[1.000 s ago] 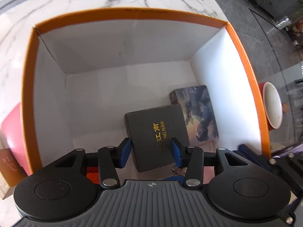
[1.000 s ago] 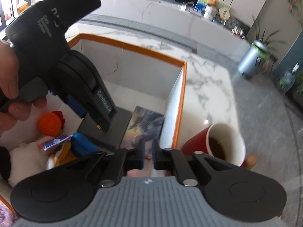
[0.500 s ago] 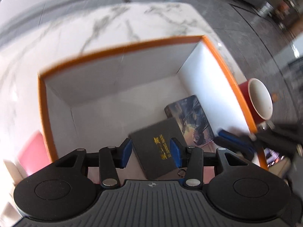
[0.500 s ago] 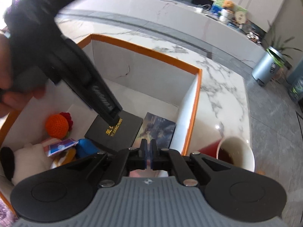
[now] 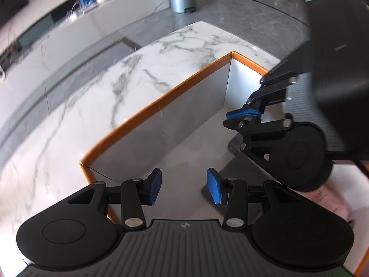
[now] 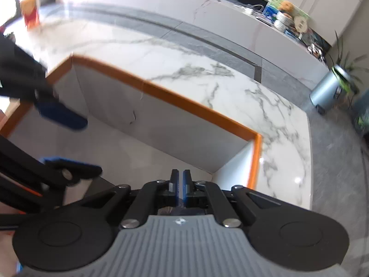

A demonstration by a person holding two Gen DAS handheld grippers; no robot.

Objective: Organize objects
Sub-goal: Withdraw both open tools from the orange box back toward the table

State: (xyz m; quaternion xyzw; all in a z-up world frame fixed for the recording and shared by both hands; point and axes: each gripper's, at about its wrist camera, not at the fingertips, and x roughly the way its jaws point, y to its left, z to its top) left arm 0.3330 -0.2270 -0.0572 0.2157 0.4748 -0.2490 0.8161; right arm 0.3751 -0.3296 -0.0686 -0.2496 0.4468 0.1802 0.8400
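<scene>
Gaping left fingers (image 5: 154,187) — empty, right fingers (image 6: 173,181) pressed together

Right gripper (image 6: 180,180) closed, above orange-rimmed box (image 6: 198,110)

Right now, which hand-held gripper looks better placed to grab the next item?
Left, probably: the left hand-held gripper has its jaws spread, empty, over the orange-rimmed box. The right hand-held gripper is shut.

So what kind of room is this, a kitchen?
Probably a home kitchen or living area. The orange-rimmed box sits on a marble counter, with a metal bin beside a plant and a cluttered sideboard behind.
</scene>
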